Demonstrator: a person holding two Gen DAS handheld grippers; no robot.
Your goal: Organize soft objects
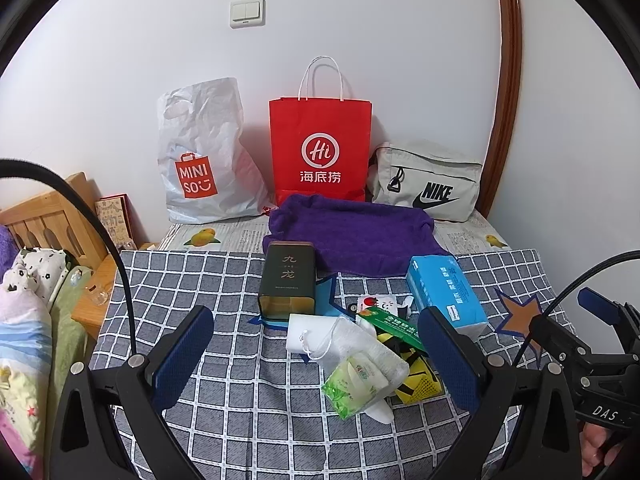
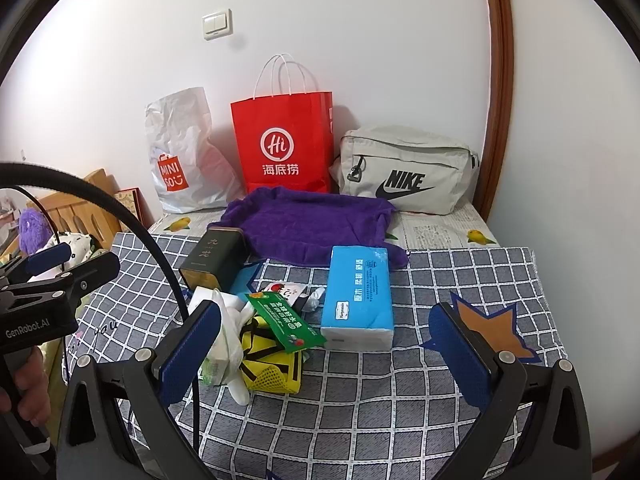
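A purple towel lies spread at the back of the checked cloth. In front of it sit a blue tissue pack, a dark tin, a green wet-wipe packet in a clear pouch, a green card and a yellow mesh bag. My left gripper hangs open just before this pile, nothing between its fingers. My right gripper is open too, low over the cloth, with the pile by its left finger.
Against the wall stand a white Miniso plastic bag, a red paper bag and a grey Nike pouch. A wooden headboard and bedding lie left. A hand holds the left gripper.
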